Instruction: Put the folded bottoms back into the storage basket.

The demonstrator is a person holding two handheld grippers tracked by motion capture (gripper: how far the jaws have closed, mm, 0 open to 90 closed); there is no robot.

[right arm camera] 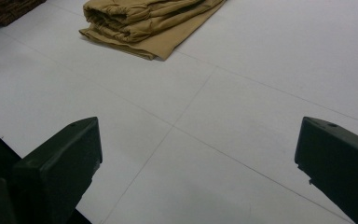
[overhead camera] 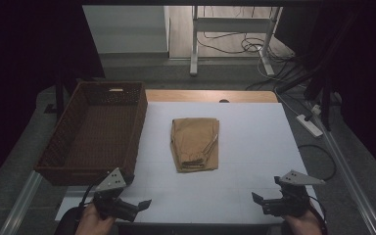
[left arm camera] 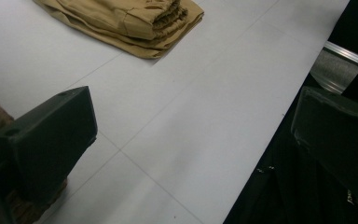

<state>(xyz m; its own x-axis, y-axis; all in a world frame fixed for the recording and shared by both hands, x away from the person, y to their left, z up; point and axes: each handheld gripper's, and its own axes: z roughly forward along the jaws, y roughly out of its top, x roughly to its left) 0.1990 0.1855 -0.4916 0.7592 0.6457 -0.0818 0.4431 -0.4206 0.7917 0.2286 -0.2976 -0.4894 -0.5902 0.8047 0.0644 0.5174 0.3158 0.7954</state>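
One folded tan garment (overhead camera: 195,144) lies at the middle of the white surface (overhead camera: 254,147), well ahead of both grippers and between their lines of reach. The left gripper (overhead camera: 138,205) hangs at the near edge of the surface with its jaws spread wide and nothing between them; one brown wicker basket (overhead camera: 95,129) stands just ahead of it and to its left, along the surface's left edge. The right gripper (overhead camera: 258,200) sits at the near edge too, jaws likewise parted and empty. Bare surface stretches from each gripper to the garment's near hem. In the left gripper view the garment (left arm camera: 130,23) lies ahead; in the right gripper view the garment (right arm camera: 149,23) lies ahead and left.
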